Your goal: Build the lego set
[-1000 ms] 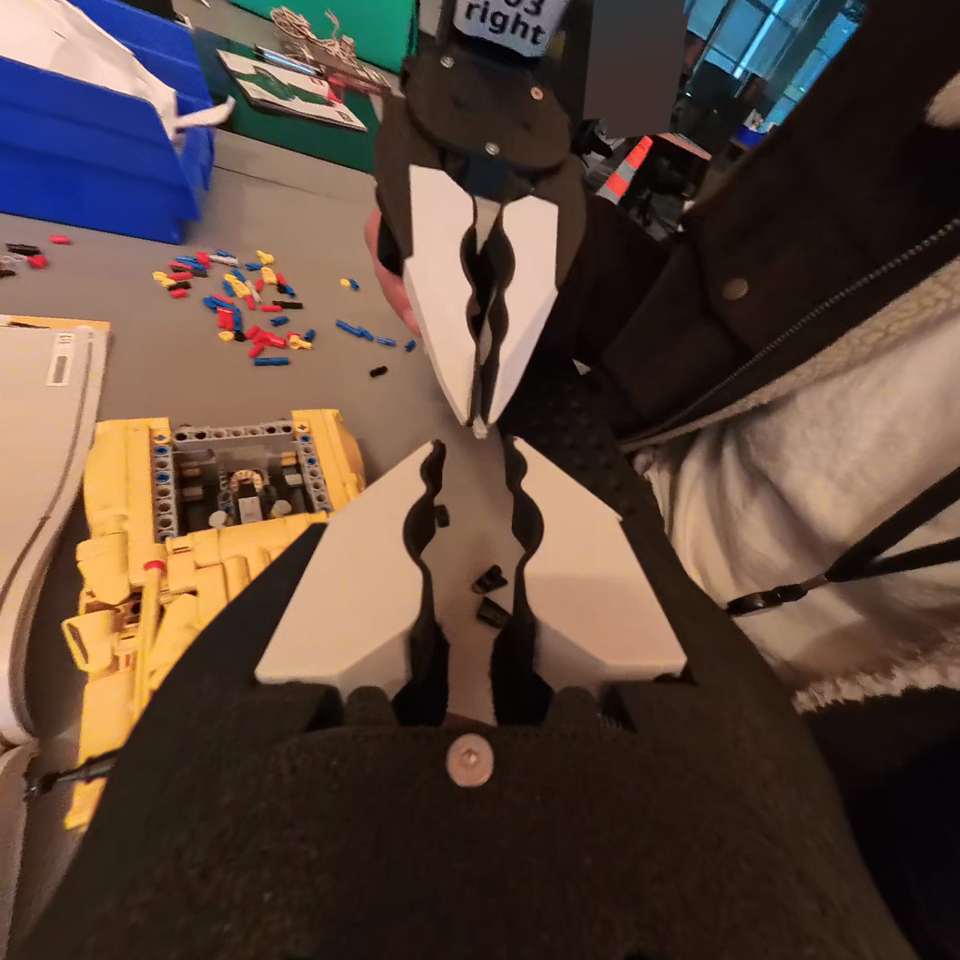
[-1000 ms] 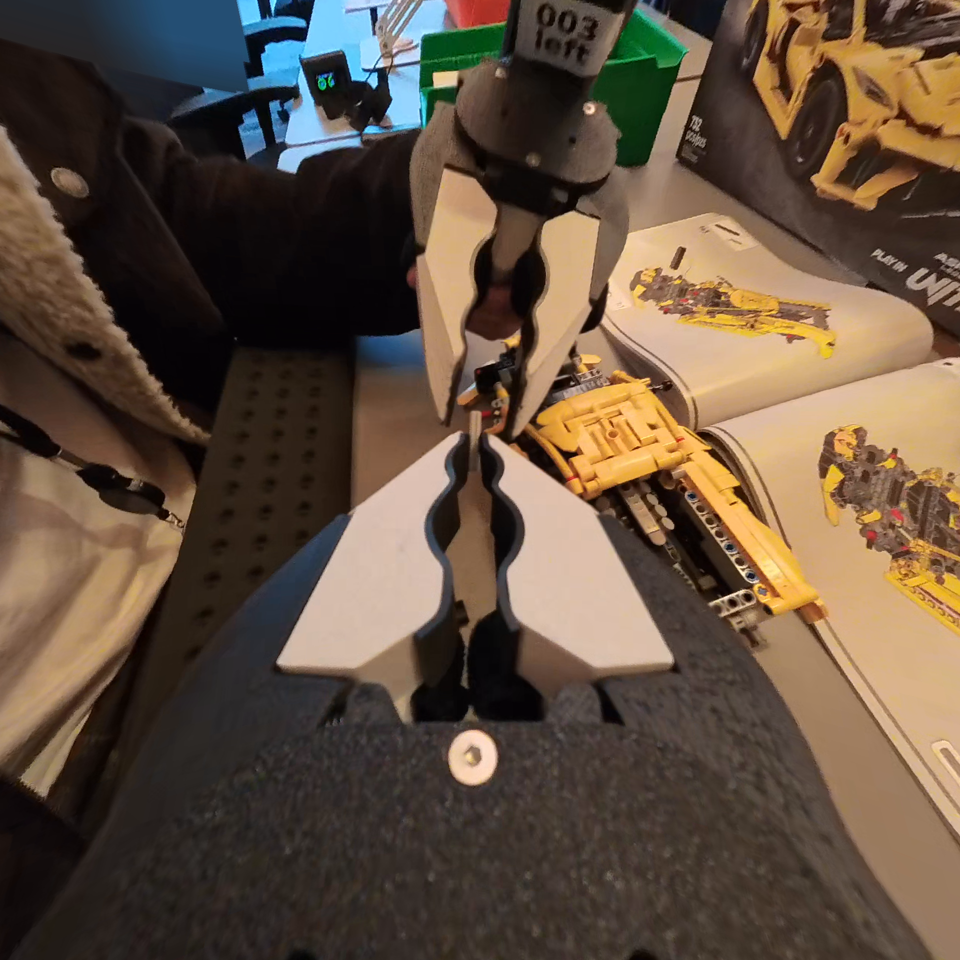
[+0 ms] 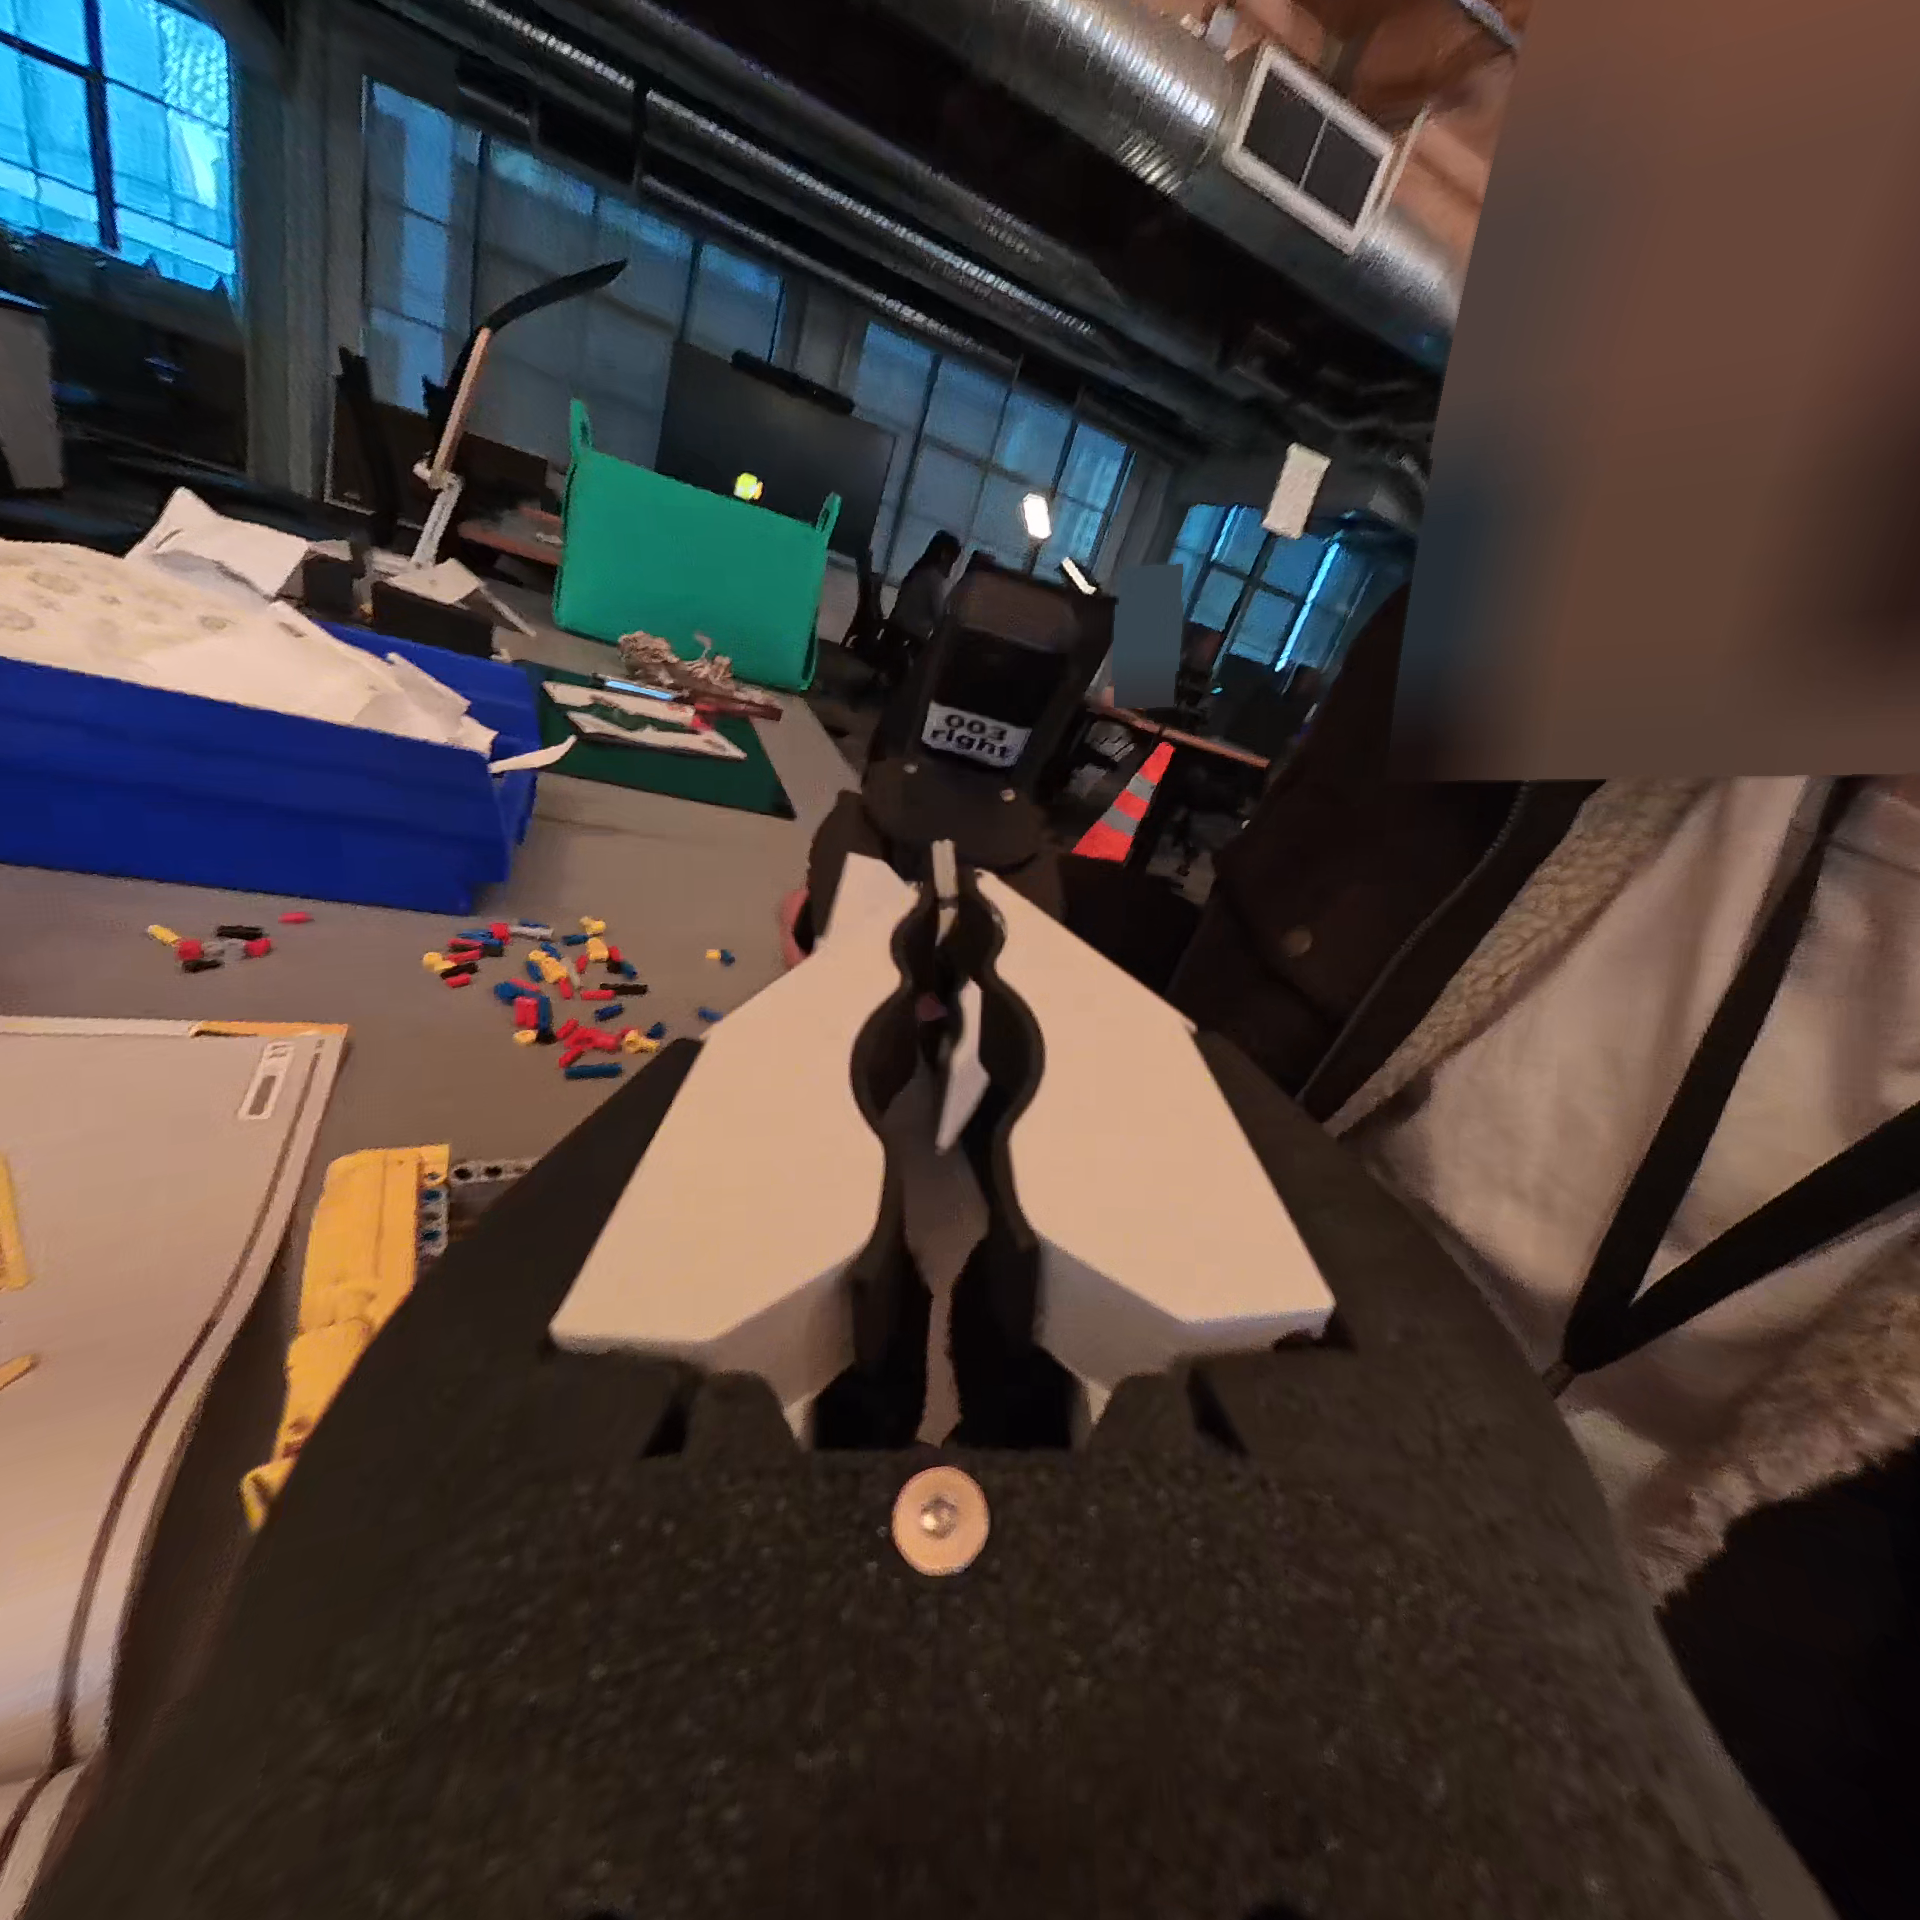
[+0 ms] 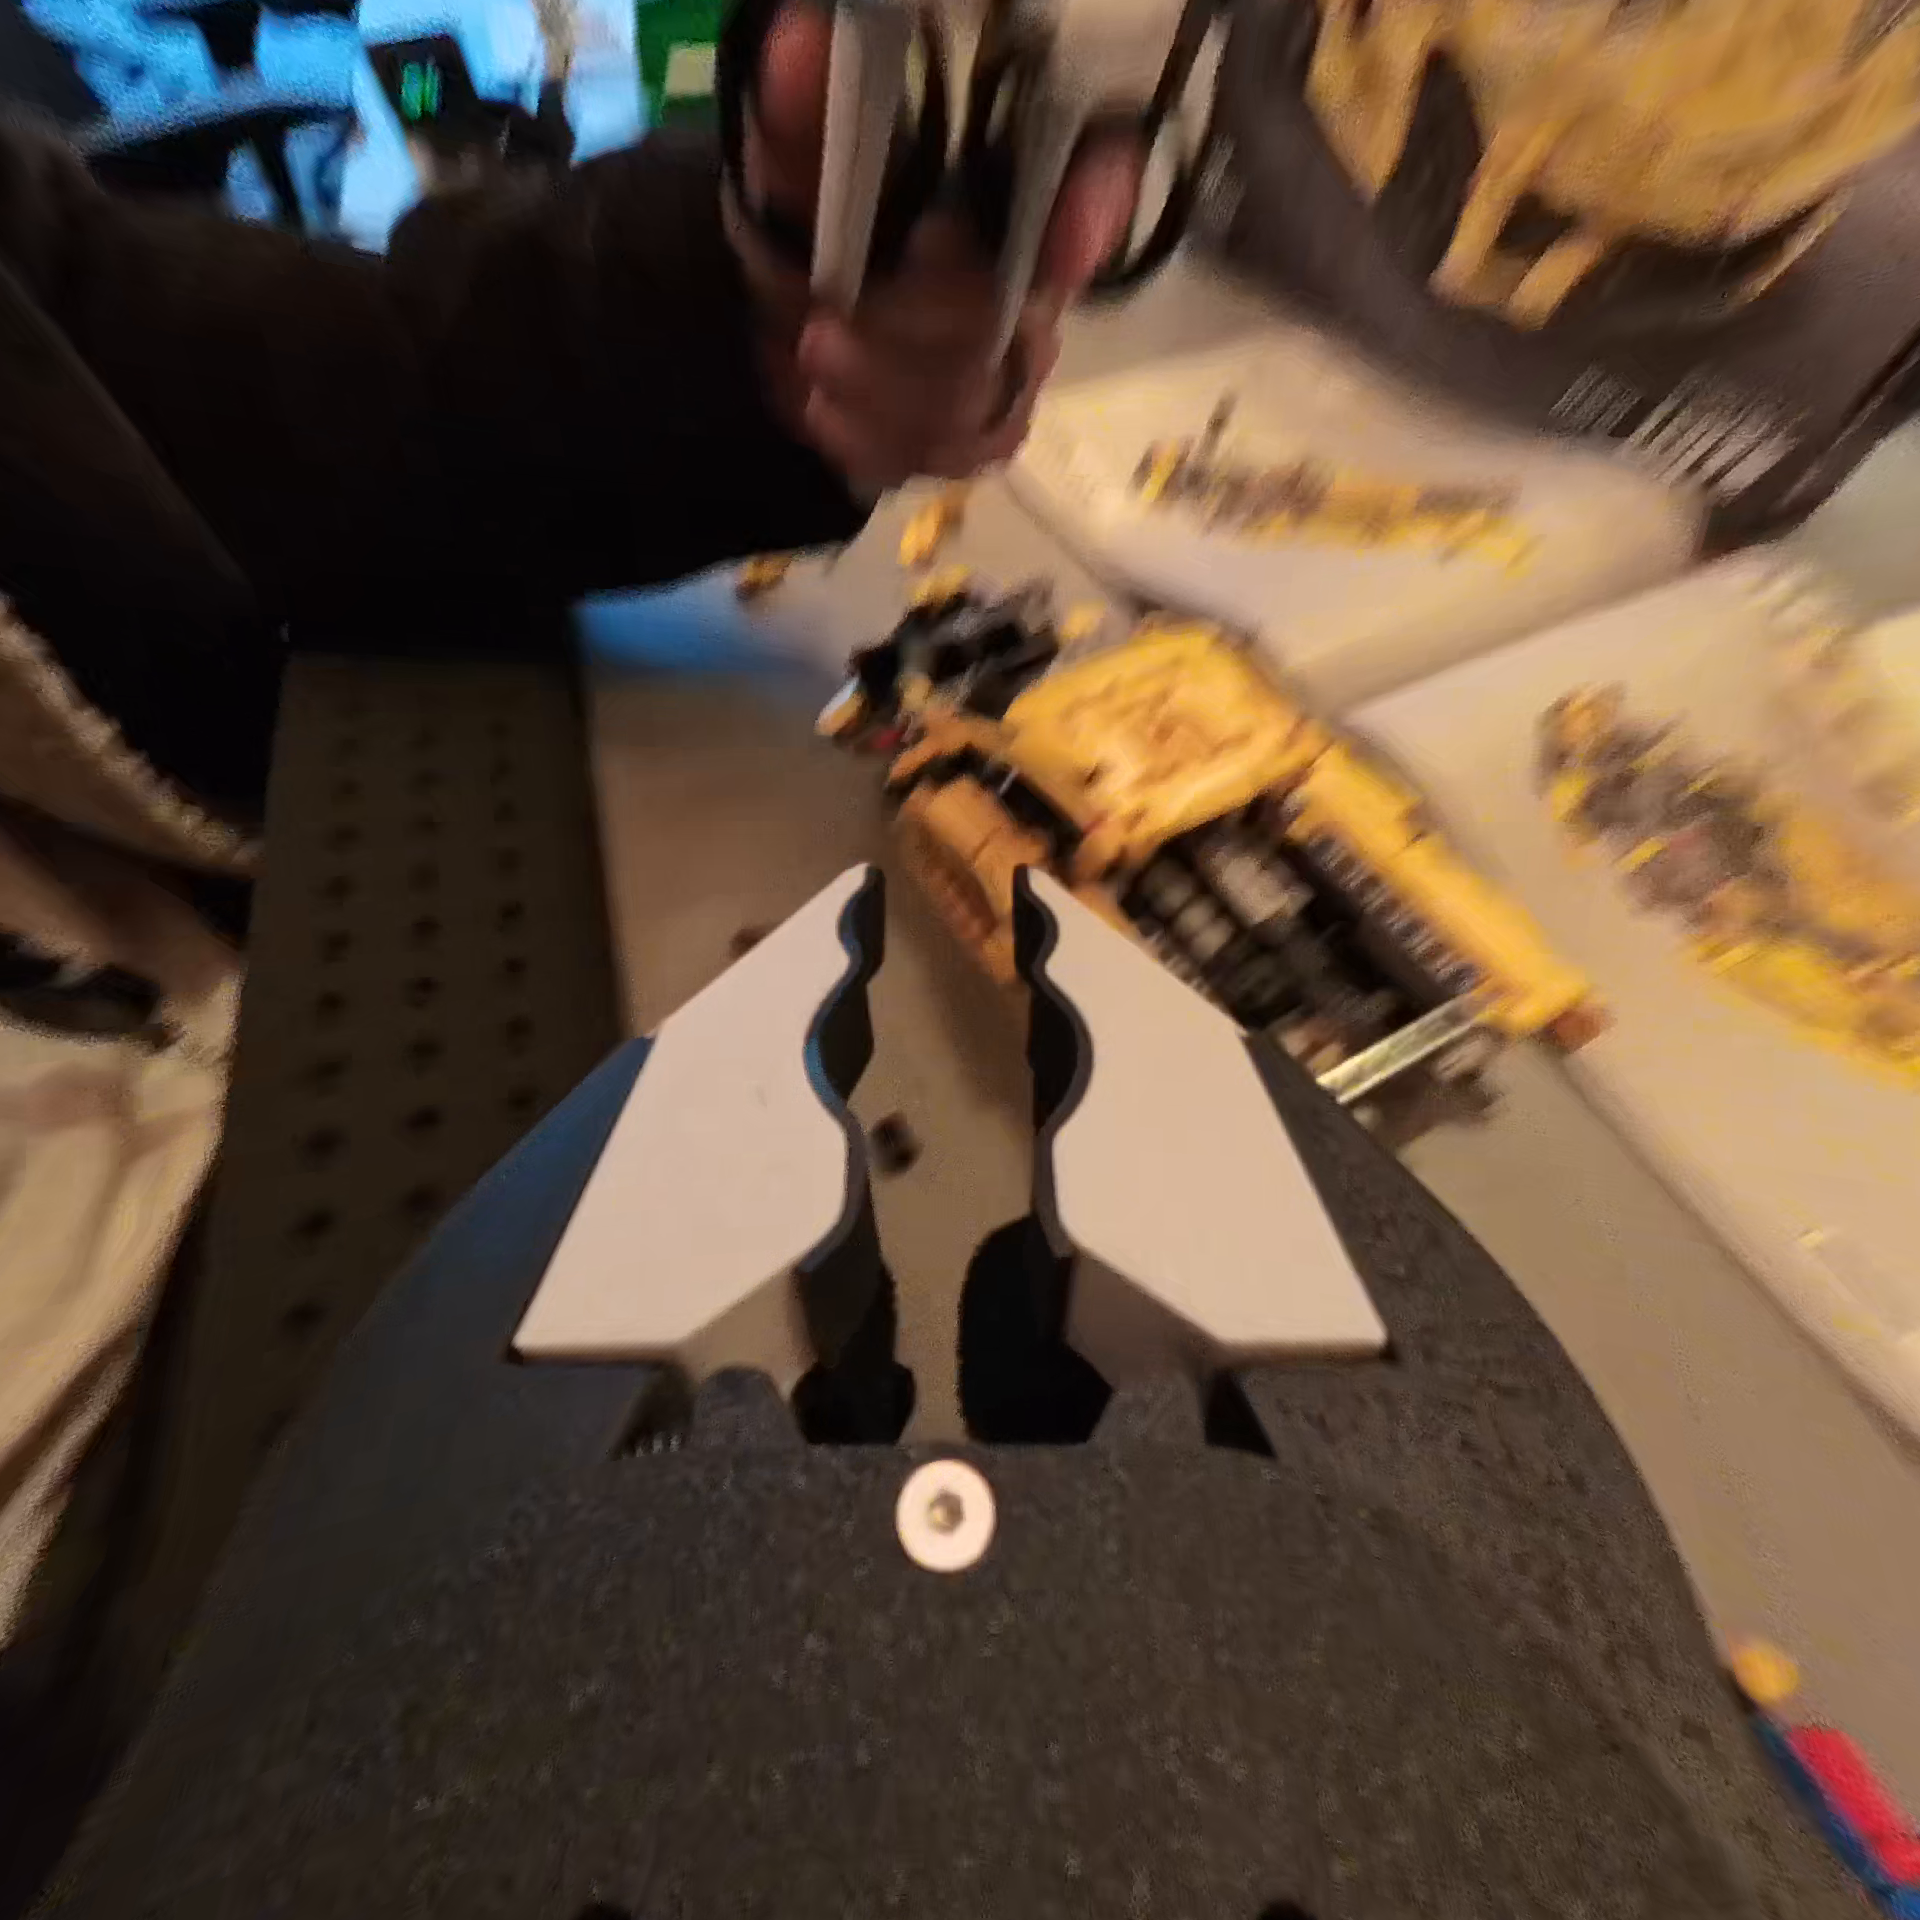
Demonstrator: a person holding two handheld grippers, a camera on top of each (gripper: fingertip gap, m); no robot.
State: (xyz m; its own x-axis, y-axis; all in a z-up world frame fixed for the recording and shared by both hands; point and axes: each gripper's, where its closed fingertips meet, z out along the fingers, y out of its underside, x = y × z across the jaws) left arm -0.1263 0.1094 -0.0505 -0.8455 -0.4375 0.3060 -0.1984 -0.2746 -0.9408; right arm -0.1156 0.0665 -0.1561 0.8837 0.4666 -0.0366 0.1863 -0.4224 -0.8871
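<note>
Above the table: the left tool [image 3: 940,894] is tipped up to look across the room, level with the right one, which faces it just past its tips.
Left tool state: its fingers stand close with a narrow gap; a thin pale sliver shows in that gap, and I cannot tell whether it is pinched.
Right tool pose: the right tool [image 4: 948,883] points down at the table, spread apart and holding nothing.
Hand: a hand [image 4: 914,364] in a dark sleeve [image 4: 468,416] carries the left tool at the top edge of the right wrist view, heavily blurred.
Change, left: a second ago its camera looked down at the table; now it shows windows and a ceiling duct.
Change, right: it was pressed together on a thin pale piece, tip to tip with the other tool; now it is parted and the left tool is farther from it.
Yellow car model: the car model [image 4: 1195,810] lies on the table just ahead and right of the right tool's tips, beside the open instruction book [image 4: 1351,623].
Blocked: the left tool's body hides most of the model in the left wrist view.
Under the right tool: one small dark piece [image 4: 891,1143] lies between its fingers.
Around: loose coloured pieces [image 3: 561,997], a blue bin [image 3: 239,779], a green bin [image 3: 686,561], an orange cone [image 3: 1127,810].
</note>
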